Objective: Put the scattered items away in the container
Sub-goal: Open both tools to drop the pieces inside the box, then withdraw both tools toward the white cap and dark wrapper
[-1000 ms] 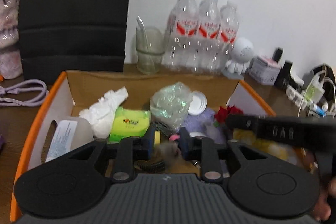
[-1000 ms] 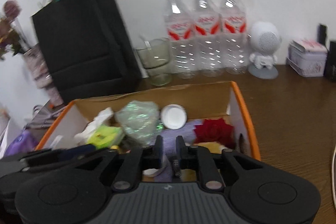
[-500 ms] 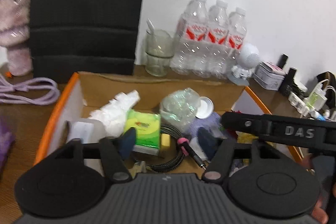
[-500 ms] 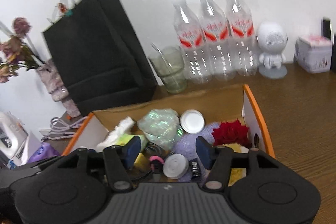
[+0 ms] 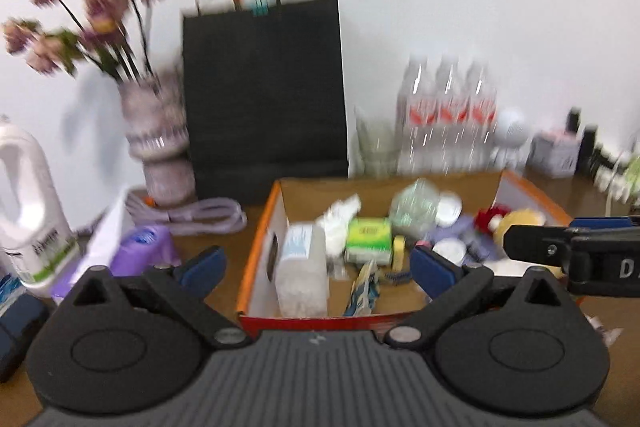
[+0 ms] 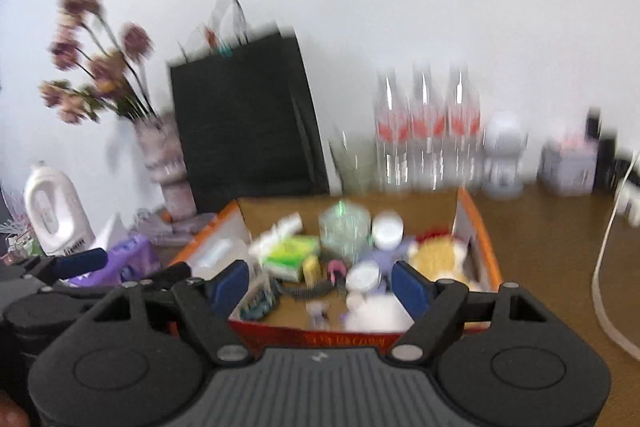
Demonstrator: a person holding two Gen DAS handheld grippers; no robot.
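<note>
Grippers, left gripper (image 5: 316,265) and right gripper (image 6: 320,283), are opening empty above the box (image 5: 256,251); you're needing another stray item, perhaps the purple pack (image 5: 144,247).

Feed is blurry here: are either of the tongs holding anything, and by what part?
Nothing is held. The left tongs and right tongs are both opening, with nothing between their pads; the items lie in the box.

water bottles (image 5: 446,115) motion-blurred, white jug (image 5: 28,203) edge-cropped

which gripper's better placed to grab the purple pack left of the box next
Probably left: the purple pack lies just beyond the left gripper, whose jaws are opening empty. The right gripper faces the box.
</note>
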